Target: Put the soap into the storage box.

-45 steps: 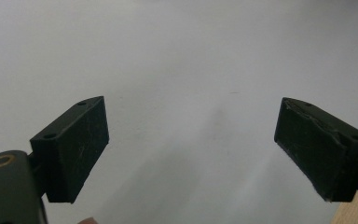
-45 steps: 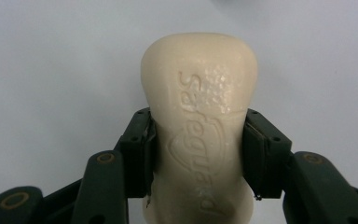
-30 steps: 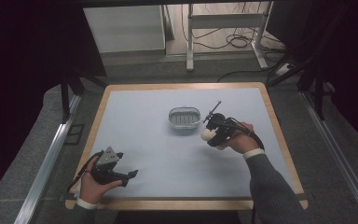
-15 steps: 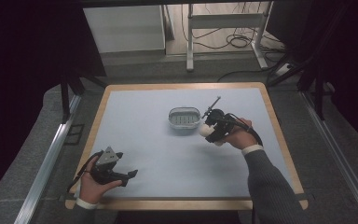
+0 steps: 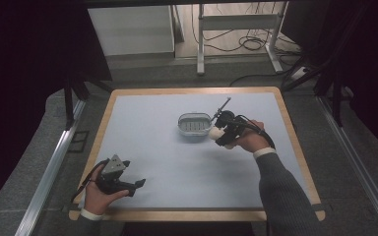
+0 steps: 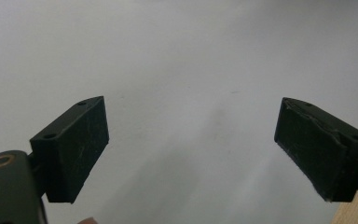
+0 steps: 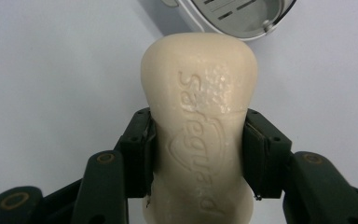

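Observation:
A cream bar of soap (image 7: 200,130) with raised lettering is clamped at its waist by my right gripper (image 7: 198,154). In the high view the soap (image 5: 215,132) hangs just right of a small grey slotted soap dish (image 5: 194,125) in the middle of the pale blue mat, with the right gripper (image 5: 220,134) shut on it. The dish (image 7: 233,16) lies just beyond the soap's far end. My left gripper (image 5: 137,184) rests near the table's front left corner, and its jaws stand wide apart over bare mat in the left gripper view, where the left gripper (image 6: 191,154) holds nothing.
The table (image 5: 295,147) has a wooden rim around the blue mat. A thin dark rod (image 5: 224,104) sticks up behind the right hand. Metal rails run along both sides of the table, and a desk frame with cables stands beyond the far edge.
The right gripper has carried the soap a little leftward and away from me, closer to the dish. The left hand has not moved.

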The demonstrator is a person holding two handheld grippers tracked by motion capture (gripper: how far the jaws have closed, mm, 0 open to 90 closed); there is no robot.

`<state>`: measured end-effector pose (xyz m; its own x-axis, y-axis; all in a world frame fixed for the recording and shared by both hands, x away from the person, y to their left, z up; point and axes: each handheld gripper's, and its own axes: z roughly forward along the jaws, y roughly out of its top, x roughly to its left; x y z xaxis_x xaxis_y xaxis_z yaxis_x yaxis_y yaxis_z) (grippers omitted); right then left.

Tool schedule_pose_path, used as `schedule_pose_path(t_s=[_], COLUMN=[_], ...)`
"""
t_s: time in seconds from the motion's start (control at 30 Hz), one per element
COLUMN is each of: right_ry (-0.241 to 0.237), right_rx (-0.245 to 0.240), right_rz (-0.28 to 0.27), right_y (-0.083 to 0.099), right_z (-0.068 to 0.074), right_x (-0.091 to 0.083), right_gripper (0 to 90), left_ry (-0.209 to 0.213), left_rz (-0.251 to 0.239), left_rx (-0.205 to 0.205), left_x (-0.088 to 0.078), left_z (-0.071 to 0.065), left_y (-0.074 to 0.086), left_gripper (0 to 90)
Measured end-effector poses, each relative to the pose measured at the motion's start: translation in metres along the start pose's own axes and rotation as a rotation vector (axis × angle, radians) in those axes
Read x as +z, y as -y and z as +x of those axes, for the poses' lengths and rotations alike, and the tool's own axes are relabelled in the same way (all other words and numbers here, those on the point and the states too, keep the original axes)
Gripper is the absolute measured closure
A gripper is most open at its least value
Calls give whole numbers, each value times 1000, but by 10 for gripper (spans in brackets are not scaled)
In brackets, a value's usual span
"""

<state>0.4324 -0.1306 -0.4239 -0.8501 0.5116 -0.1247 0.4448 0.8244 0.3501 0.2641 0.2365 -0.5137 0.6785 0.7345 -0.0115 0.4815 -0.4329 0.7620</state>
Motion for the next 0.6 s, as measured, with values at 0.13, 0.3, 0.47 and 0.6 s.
schedule_pose_path(t_s=[0.13,0.3,0.47,0.6], right_ry=[-2,-8,-7,-5], right_rx=[-18,-26,-31,-29], right_rz=[-8,-16,-5,-12], right_y=[-4,-8,-12,-16], right_z=[-2,-4,-6,-8], right_x=[0,2,5,5], right_gripper=[499,499,499,499], left_ry=[1,-1,-1,0], left_rz=[2,3,2,6], left_rx=[1,1,1,4], left_x=[0,0,1,1], left_z=[0,0,0,0], left_y=[0,0,0,0], left_gripper=[104,104,104,104])
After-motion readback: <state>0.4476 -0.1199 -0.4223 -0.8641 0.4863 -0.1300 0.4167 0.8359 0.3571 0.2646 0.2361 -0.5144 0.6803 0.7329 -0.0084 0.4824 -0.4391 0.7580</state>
